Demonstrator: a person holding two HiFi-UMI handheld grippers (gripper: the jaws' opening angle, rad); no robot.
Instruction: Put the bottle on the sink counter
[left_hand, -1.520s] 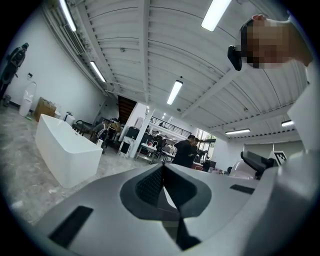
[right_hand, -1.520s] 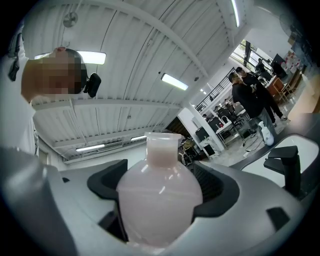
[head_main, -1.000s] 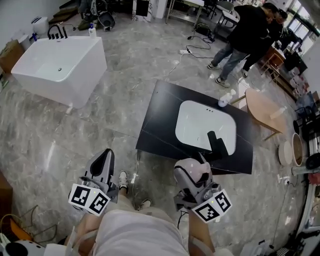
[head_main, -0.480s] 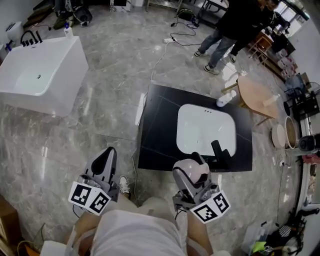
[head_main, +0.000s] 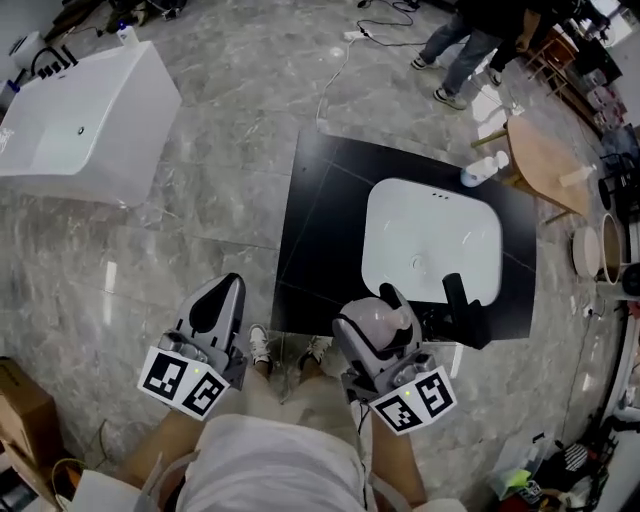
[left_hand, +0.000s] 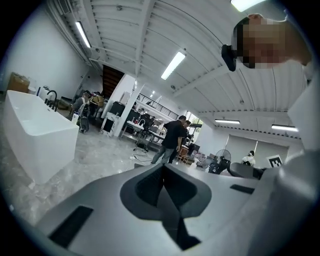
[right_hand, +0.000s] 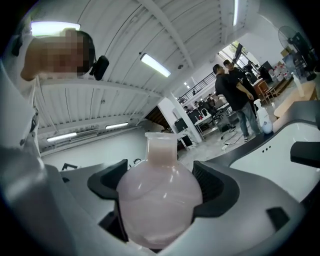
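My right gripper is shut on a round pale-pink bottle, which fills the space between its jaws in the right gripper view; from the head view the bottle hangs over the near edge of the black sink counter. A white basin is set into that counter, with a black faucet at its near right. My left gripper is shut with nothing in it, held over the floor left of the counter.
A white bathtub stands at the far left. A clear bottle lies at the counter's far right corner, beside a wooden table. People stand beyond the counter. My feet are by the counter's near edge.
The view has come closer to the sink counter. My right gripper with the pink bottle now reaches the counter's near edge by the faucet. The left gripper stays shut and low.
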